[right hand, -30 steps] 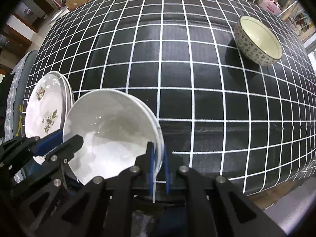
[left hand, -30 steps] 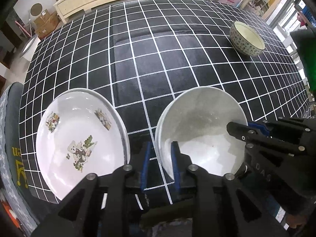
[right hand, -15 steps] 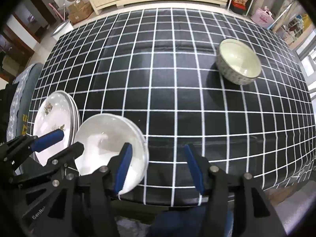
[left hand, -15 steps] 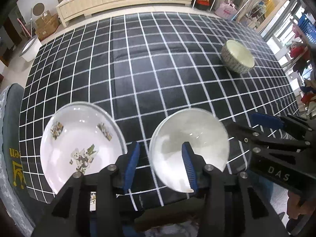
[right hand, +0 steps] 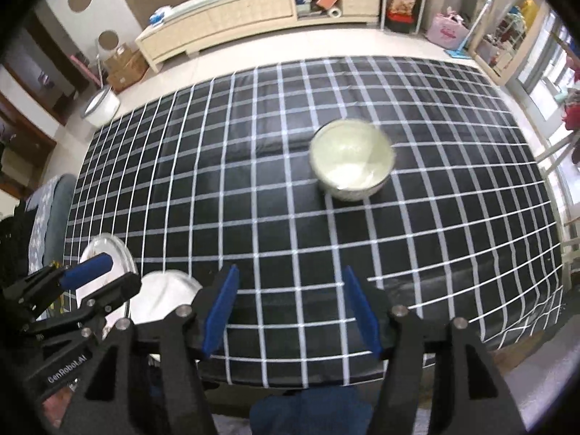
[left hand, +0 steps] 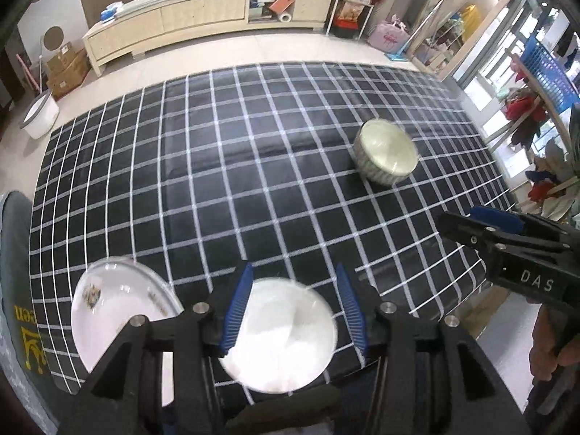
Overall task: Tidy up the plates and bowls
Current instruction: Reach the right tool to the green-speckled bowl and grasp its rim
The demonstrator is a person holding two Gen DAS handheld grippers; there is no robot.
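Note:
A plain white plate [left hand: 279,337] lies near the table's front edge, right of a printed white plate [left hand: 112,311]. My left gripper [left hand: 293,308] is open and empty, high above the plain plate. A patterned bowl [left hand: 386,152] stands far right on the table; it also shows in the right wrist view [right hand: 351,157]. My right gripper [right hand: 290,308] is open and empty above the front edge. In that view the plain plate [right hand: 163,297] and the printed plate [right hand: 105,253] show at lower left, partly hidden by the left gripper.
The black cloth with a white grid [left hand: 253,166] covers the table. A grey chair back [left hand: 14,290] stands at its left side. A long cream cabinet [left hand: 203,14] and a white bin [left hand: 38,119] stand on the floor beyond.
Both grippers were shut on the plain white plate's rim. They opened, let it go on the table, and pulled back and up.

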